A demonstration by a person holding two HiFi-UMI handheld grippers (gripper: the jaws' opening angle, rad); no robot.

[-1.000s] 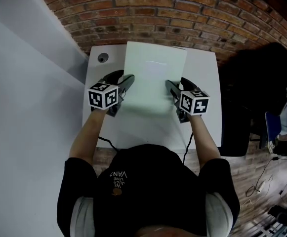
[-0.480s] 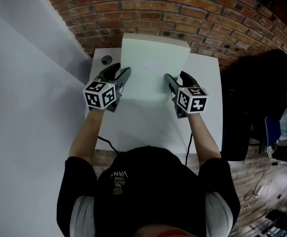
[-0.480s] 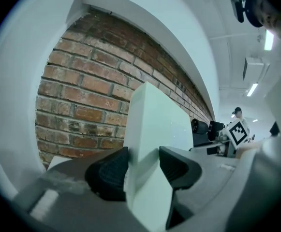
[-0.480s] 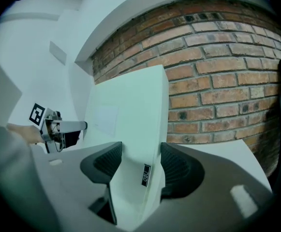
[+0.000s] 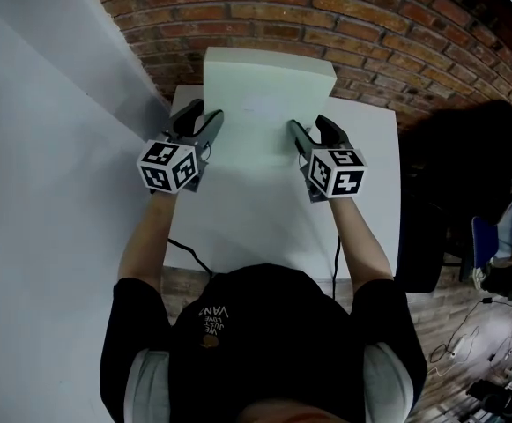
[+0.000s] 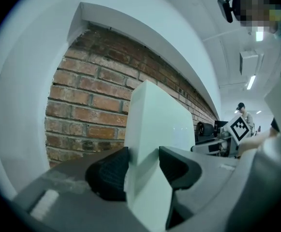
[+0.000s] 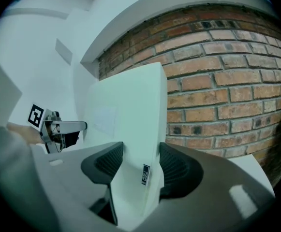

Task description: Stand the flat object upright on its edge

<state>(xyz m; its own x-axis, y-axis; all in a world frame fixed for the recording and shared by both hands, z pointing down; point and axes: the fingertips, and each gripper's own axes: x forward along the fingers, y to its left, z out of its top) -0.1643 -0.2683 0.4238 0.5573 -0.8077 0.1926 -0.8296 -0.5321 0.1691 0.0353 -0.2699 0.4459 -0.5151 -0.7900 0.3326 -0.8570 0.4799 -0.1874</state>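
A flat white box [image 5: 269,91] is lifted steeply on end over the far part of the white table [image 5: 366,210], its thick upper edge turned towards the head camera. My left gripper [image 5: 204,132] clamps its left side and my right gripper [image 5: 307,137] its right side. In the left gripper view the box [image 6: 155,122] sits between the dark pads of the left gripper [image 6: 142,166]. In the right gripper view the box [image 7: 128,105] fills the right gripper [image 7: 141,161]. Both pairs of jaws have just been closing on the box. I cannot tell whether its lower edge touches the table.
A brick wall [image 5: 344,16] rises just behind the table. A white slanted panel [image 5: 44,148] borders the left side. A dark chair-like shape [image 5: 467,157] stands to the right. Cables [image 5: 185,256] hang off the table's near edge.
Both grippers have risen and moved towards the wall with the box. The box has tipped from lying nearly flat to standing steeply.
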